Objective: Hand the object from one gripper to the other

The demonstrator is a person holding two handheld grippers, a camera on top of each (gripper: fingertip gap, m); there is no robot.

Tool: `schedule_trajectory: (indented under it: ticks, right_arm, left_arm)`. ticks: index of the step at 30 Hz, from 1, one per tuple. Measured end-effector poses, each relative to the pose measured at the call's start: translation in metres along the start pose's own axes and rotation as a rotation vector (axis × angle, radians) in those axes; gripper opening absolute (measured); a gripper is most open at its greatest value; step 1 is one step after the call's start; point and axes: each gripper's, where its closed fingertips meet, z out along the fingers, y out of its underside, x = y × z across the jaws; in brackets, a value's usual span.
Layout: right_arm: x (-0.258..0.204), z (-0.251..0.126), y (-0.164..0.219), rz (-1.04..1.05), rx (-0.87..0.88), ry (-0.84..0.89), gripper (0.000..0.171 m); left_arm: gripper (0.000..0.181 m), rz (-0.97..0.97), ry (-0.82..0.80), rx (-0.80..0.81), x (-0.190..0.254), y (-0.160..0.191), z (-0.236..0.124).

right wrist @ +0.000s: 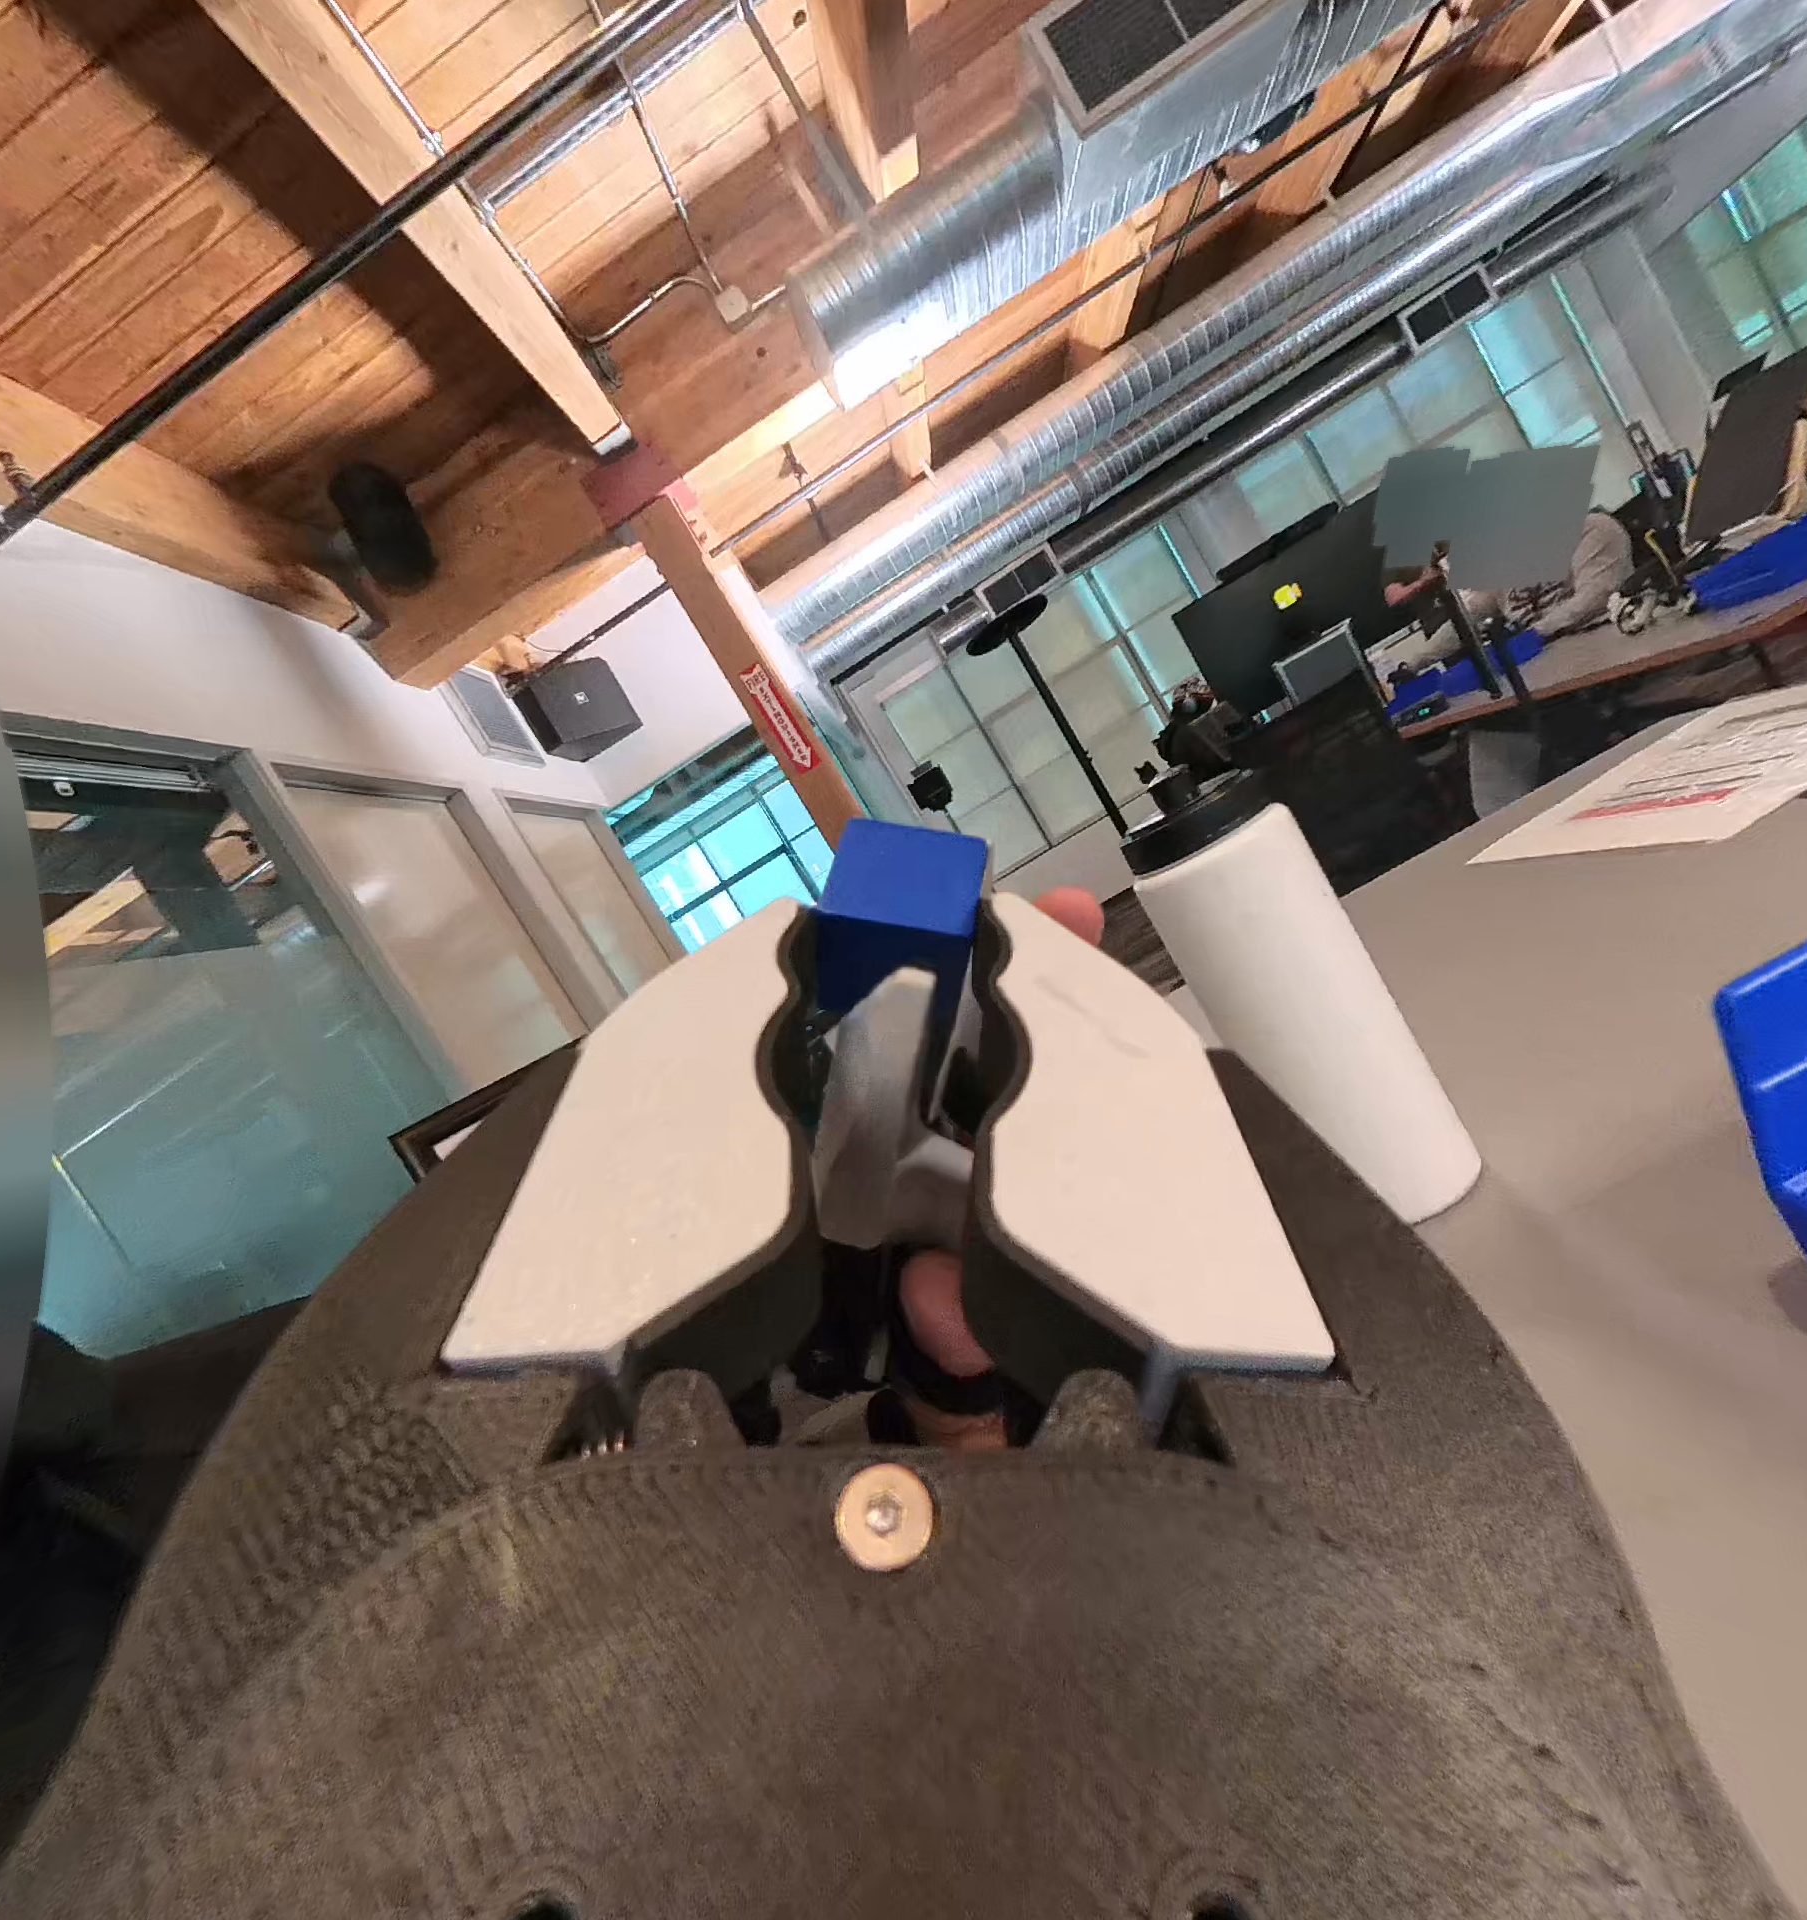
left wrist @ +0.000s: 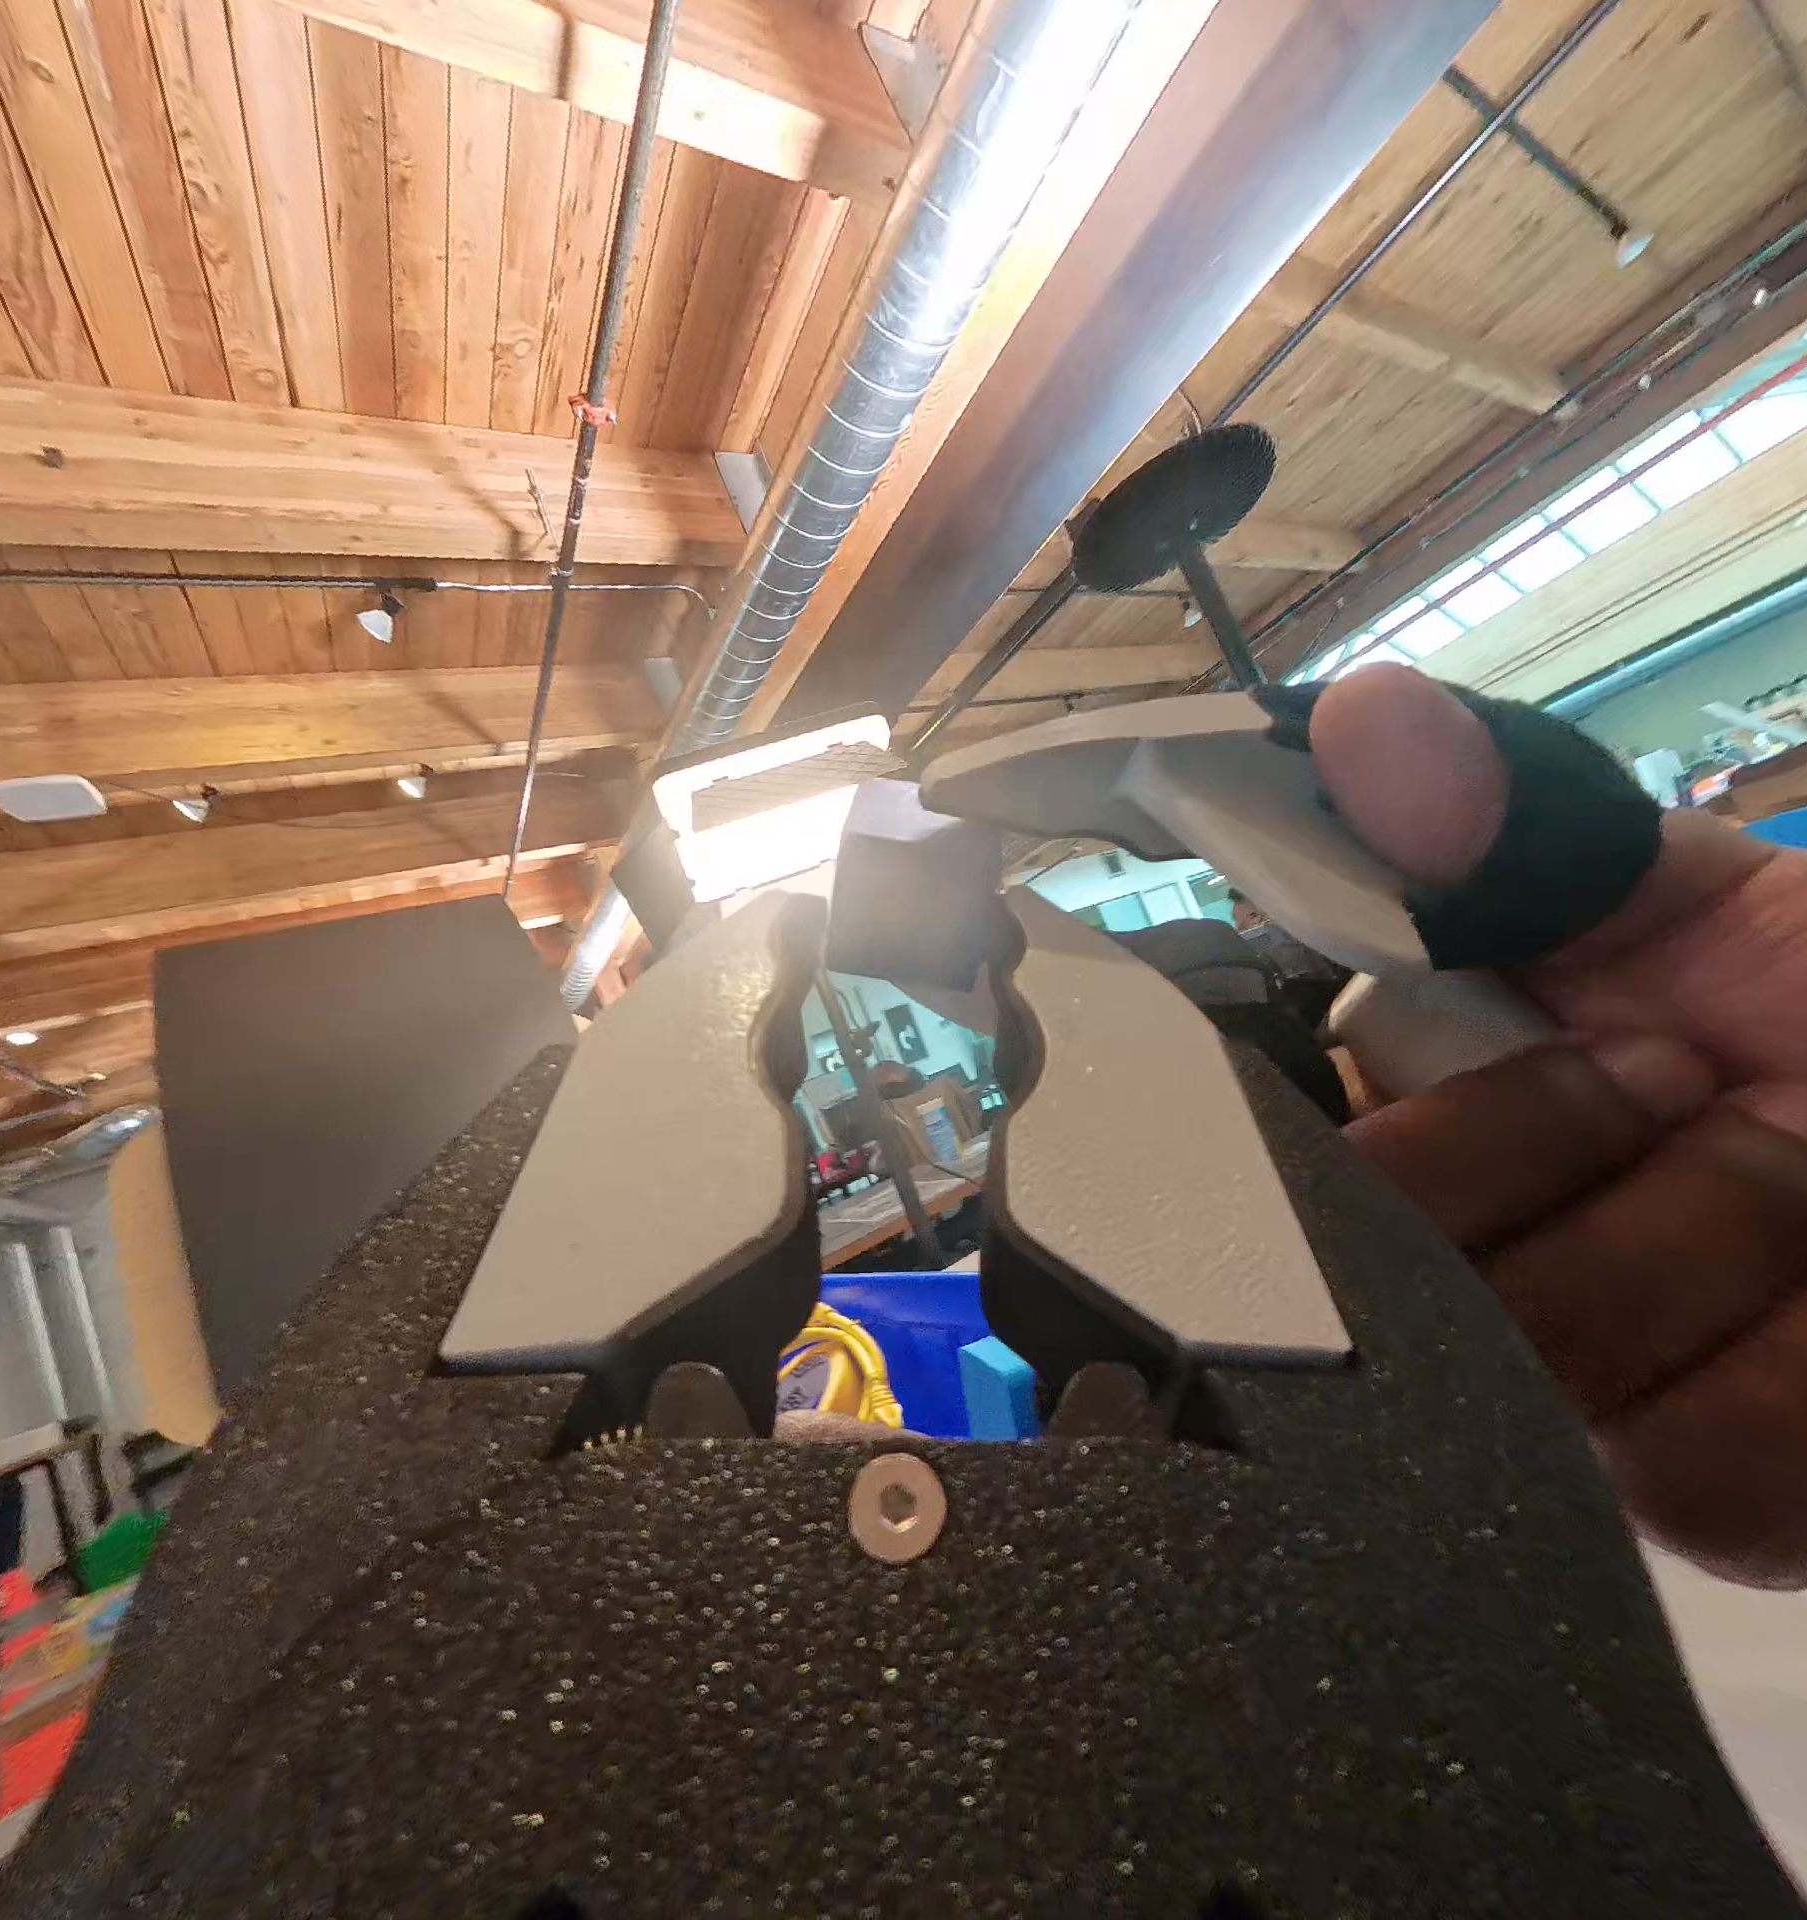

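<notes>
A blue block (right wrist: 899, 904) sits between the fingertips of my right gripper (right wrist: 894, 935), whose jaws press on its two sides. My left gripper's grey finger (right wrist: 878, 1091) lies across the block's near face. In the left wrist view the block (left wrist: 909, 904) looks dark against the light and sits between the fingertips of my left gripper (left wrist: 904, 935), which is shut on it. My right gripper's finger (left wrist: 1086, 769) lies on the block's top there, held by a hand (left wrist: 1657, 1091). Both grippers are raised and hold the block at once.
A white cylinder bottle (right wrist: 1294, 1008) stands on the grey table (right wrist: 1605, 1039), with a blue bin (right wrist: 1803, 1101) and a paper sheet (right wrist: 1688, 769) to the right. In the left wrist view, a blue bin with a yellow cable (left wrist: 878, 1340) lies below and a bright light panel (left wrist: 774, 821) is ahead. Less than 4 cm separates the two grippers' tips.
</notes>
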Motion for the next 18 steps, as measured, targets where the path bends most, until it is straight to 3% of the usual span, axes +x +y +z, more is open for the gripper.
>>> schedule_trajectory:
  ticks: [5,9,13,16,18]
  right_arm:
    - [0.009,-0.002,-0.002,-0.137,-0.004,0.114,0.031]
    - [0.019,-0.017,-0.019,-0.563,-0.028,0.384,0.039]
    - [0.016,-0.026,-0.014,-1.023,-0.226,0.557,0.043]
    - [0.017,-0.029,-0.003,-1.101,-0.341,0.588,0.046]
    - [0.018,-0.03,-0.001,-1.104,-0.362,0.599,0.036]
  left_arm:
    - [0.03,0.093,-0.121,-0.046,-0.014,0.003,-0.004]
    - [0.029,0.205,-0.176,-0.139,-0.024,0.017,-0.005]
    - [0.029,0.4,-0.131,-0.185,-0.009,0.025,0.0]
    - [0.03,0.539,-0.082,-0.183,0.008,0.028,0.002]
    - [0.03,0.597,-0.042,-0.15,0.019,0.025,0.001]
